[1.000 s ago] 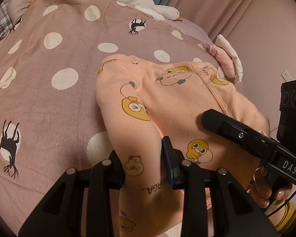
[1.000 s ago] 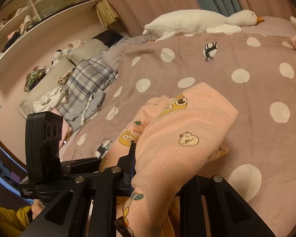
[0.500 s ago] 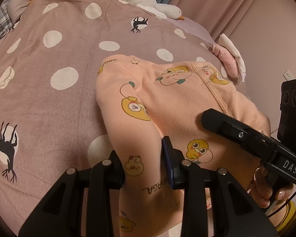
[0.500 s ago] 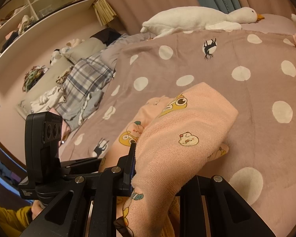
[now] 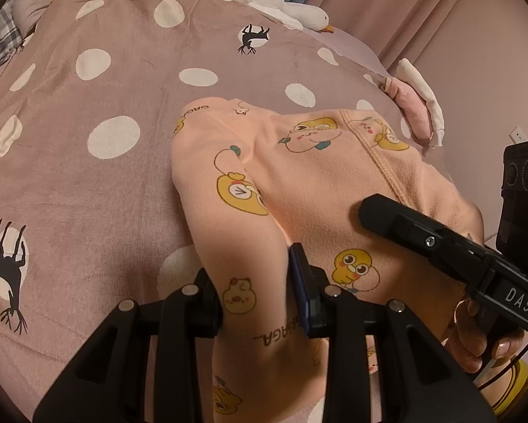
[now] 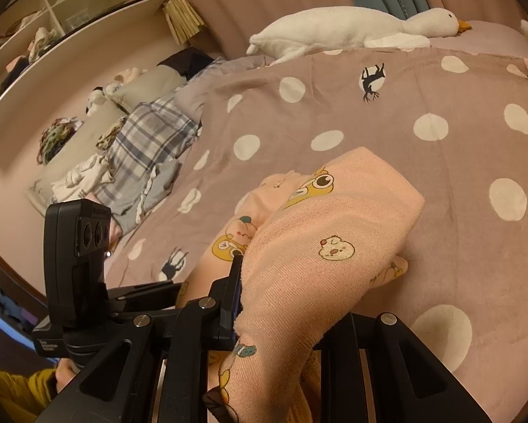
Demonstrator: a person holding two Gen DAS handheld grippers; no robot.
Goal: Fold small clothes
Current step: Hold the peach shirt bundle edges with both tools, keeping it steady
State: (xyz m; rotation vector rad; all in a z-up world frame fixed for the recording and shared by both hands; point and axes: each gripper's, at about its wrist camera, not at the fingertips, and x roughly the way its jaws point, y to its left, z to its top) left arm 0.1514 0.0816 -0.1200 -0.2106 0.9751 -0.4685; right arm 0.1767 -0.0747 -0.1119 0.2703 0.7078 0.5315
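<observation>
A small peach garment printed with yellow cartoon animals lies on a mauve polka-dot blanket. My left gripper is shut on its near left edge, the fabric pinched between the two fingers. My right gripper is shut on the near right edge of the peach garment, which drapes over and hides the right finger. The right gripper's body also shows in the left wrist view, just right of the garment. The far part of the garment rests on the blanket.
A white plush goose lies along the far edge of the bed. A pink and white folded piece sits at the right edge. A plaid blanket and pillows lie to the left, under wall shelves.
Both grippers keep their grip on the garment. The views shift slightly, as if both grippers drift a little forward over the bed.
</observation>
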